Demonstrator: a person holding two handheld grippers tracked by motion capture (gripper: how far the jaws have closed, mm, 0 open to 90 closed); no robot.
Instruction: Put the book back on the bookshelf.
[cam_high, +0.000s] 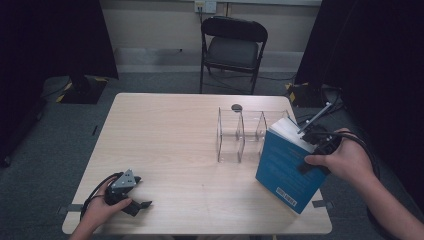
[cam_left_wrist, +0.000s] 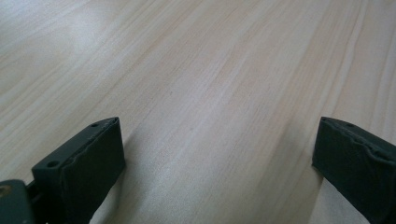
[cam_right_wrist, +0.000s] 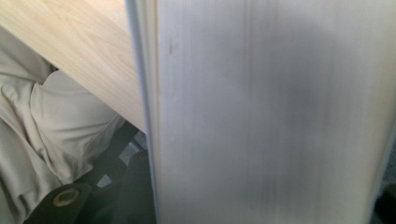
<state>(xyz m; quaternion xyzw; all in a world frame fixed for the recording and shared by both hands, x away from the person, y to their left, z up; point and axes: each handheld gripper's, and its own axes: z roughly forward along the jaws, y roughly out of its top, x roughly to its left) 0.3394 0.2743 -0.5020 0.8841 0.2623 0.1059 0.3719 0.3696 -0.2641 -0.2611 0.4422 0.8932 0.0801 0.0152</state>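
A thick blue book (cam_high: 282, 167) stands tilted on its lower corner near the table's right front edge, its white page block (cam_right_wrist: 271, 112) facing up and to the right. My right gripper (cam_high: 311, 147) is shut on the book's upper right part, across its thickness. Just left of the book's top stands a clear acrylic rack (cam_high: 240, 132) with upright dividers, nothing in its slots. My left gripper (cam_high: 142, 205) rests on the table at the front left, its jaws open wide over bare wood (cam_left_wrist: 219, 93) with nothing between them.
The light wooden table (cam_high: 165, 140) has a small dark disc (cam_high: 236, 107) behind the rack. A black folding chair (cam_high: 232, 47) stands beyond the far edge. Beige trousers (cam_right_wrist: 46, 121) show below the table edge in the right gripper view.
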